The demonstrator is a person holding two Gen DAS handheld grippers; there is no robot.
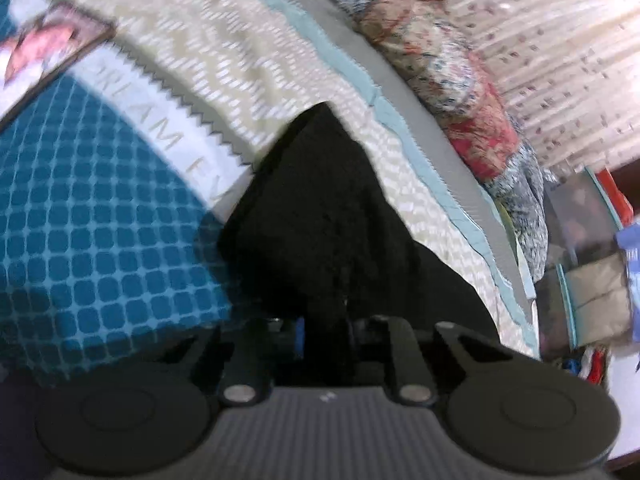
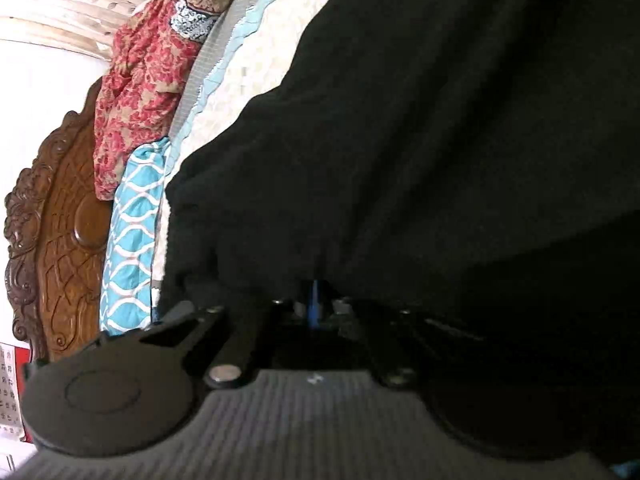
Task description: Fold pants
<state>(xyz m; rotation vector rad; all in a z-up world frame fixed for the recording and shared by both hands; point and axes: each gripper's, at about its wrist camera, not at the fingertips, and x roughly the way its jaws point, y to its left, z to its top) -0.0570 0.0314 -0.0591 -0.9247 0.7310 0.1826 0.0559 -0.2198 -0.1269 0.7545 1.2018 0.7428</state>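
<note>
The bed (image 1: 224,92) is spread with a cream patterned quilt edged in pale blue, and a teal grid-printed cover (image 1: 92,208) with a white lettered band lies over part of it. Along the bed's far edge runs a heap of red and grey floral bedding (image 1: 448,92), with a striped curtain (image 1: 560,60) behind it. In the right wrist view a carved wooden headboard (image 2: 68,220) stands at the end of the bed, and a turquoise-and-white patterned cloth (image 2: 132,240) lies against the quilt's edge beside it.

The black pants (image 1: 320,216) lie on the quilt, near that far edge. The left hand-held gripper (image 1: 344,304) is clenched on a peak of the black fabric, which rises toward it in a fold. The right hand-held gripper (image 2: 316,280) is likewise closed on the pants (image 2: 420,140), its fingers buried in the cloth so that only a blue strip shows between them; the fabric drapes across most of that view, hiding the bed beneath.
</note>
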